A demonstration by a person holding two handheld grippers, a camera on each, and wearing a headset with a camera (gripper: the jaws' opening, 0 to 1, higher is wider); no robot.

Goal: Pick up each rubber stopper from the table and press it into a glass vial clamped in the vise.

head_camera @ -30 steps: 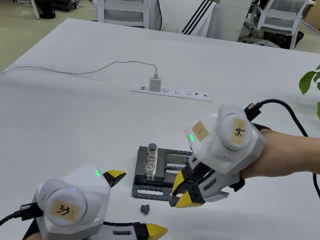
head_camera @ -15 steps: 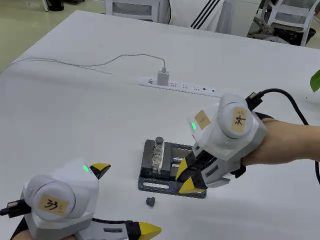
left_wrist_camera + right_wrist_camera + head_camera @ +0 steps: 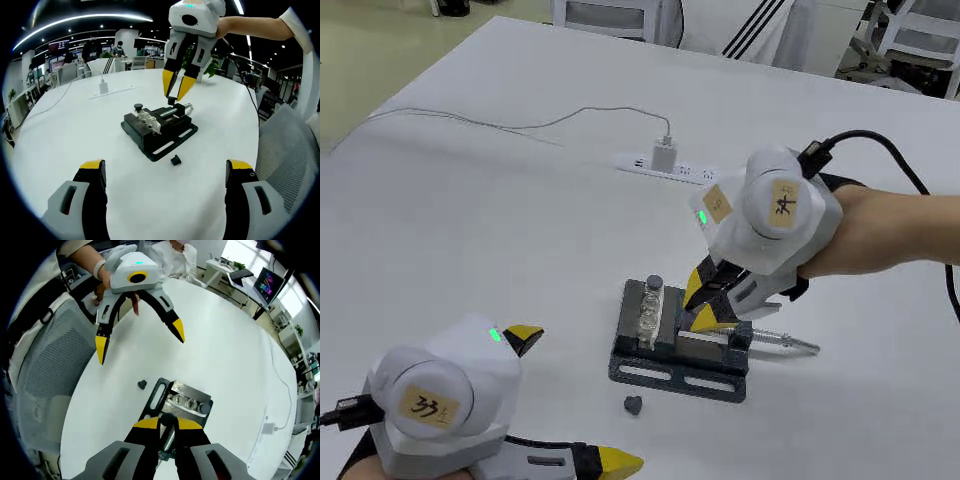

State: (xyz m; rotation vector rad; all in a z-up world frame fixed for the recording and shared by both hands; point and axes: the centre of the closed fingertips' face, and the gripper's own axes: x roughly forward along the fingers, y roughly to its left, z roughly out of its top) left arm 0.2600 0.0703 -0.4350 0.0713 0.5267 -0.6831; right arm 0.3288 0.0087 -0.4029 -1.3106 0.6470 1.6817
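Right claw (image 3: 702, 305): the jaws are nearly together, pinching a small dark piece that I judge to be a stopper (image 3: 167, 418). The grip is small in view.

Within the last second this claw has moved from low beside the near corner of the vise (image 3: 665, 368) to a position above its screw end. I take this to mean pick-up is complete and the carry to the vials (image 3: 649, 312) is under way.

The row of vials has one seated stopper (image 3: 655, 283) at its far end. The other vials look open. A loose stopper (image 3: 633, 405) lies on the table (image 3: 470, 200), just beside the vise base on the side toward the table's near edge. It has not shifted.

Left claw (image 3: 572, 398): the jaws are spread wide and hold nothing. It is unchanged, low by the near edge.

Pose: my right hand enters from the table's right edge with the forearm about level and the claw tilted down and leftward over the vise. My left hand sits low and close to me, with the claw aimed toward the loose stopper.
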